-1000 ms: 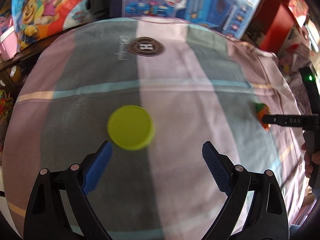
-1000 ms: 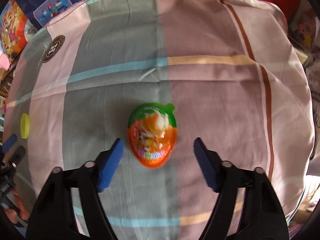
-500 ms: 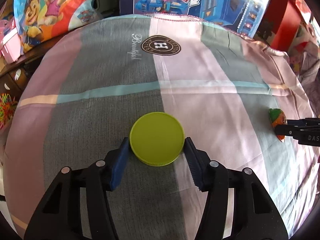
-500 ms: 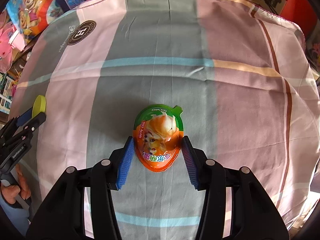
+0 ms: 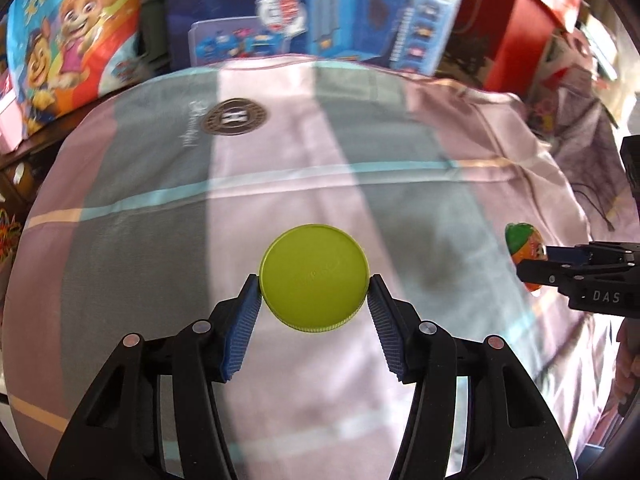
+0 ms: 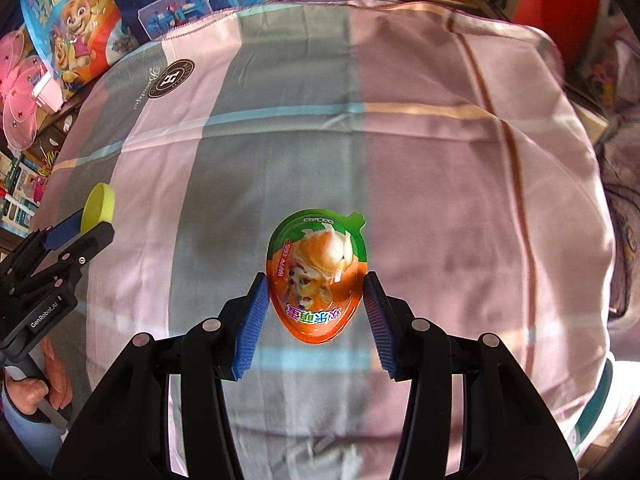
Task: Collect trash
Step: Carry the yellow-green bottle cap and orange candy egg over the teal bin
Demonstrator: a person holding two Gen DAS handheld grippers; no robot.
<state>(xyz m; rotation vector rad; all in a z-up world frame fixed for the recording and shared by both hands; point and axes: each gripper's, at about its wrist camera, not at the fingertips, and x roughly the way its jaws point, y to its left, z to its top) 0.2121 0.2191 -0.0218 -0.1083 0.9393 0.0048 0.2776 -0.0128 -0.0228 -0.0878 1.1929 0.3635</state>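
While the far edge of the left wrist view is blurring, you are holding the left gripper [image 5: 314,280] with its jaws pinching the yellow-green lid [image 5: 314,277] by its rim, and the boxes [image 5: 320,12] behind the checked cloth [image 5: 400,128] are hard to read there. The underside of the lid is hidden, so I cannot tell whether it is touching the cloth or hanging just above it. In the right wrist view the right gripper [image 6: 316,292] is pinching the orange and green egg-shaped pack [image 6: 318,276] on both sides, and the lower end of the pack is lying between the blue pads [image 6: 251,316]. At the left edge of this view your hand [image 6: 34,394] is partly cut off.

Compared with a second ago, the left jaws have just been closing: they were standing wide with the lid free in front of them, and now the lid is clamped between them. The right jaws have also been closing, from a gap around the pack to pressing on it. Both views are now showing more of the boxes beyond the cloth.
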